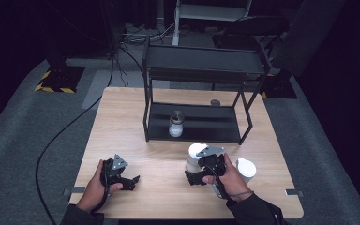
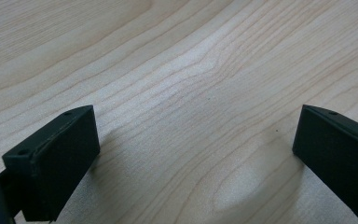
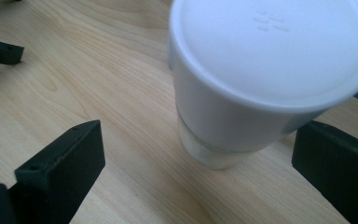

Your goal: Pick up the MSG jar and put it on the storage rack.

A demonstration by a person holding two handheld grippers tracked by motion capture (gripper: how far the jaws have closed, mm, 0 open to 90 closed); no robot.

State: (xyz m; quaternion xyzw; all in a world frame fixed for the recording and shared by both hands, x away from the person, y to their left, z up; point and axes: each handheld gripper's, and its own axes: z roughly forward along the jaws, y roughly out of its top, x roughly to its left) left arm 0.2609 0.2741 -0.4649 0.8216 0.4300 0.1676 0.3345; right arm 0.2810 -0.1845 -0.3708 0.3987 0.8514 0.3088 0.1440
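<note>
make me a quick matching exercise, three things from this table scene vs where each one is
Things:
1. glass jar with metal lid
2. white-lidded jar
3. left tool

Places:
A. over bare wood at the table's near left
B. on the black rack's lower shelf
C. between the open jaws of the right tool

Pairs: 1-B, 2-C, 3-A

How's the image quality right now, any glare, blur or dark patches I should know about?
High view: the table is lit, the room around it nearly black, and the rack's shelves read dark. Left gripper view: sharp wood grain, with soft shadows beside the left claw. Right gripper view: the white jar sits very close, its lid bright with little detail, between the jaws of the right claw.
</note>
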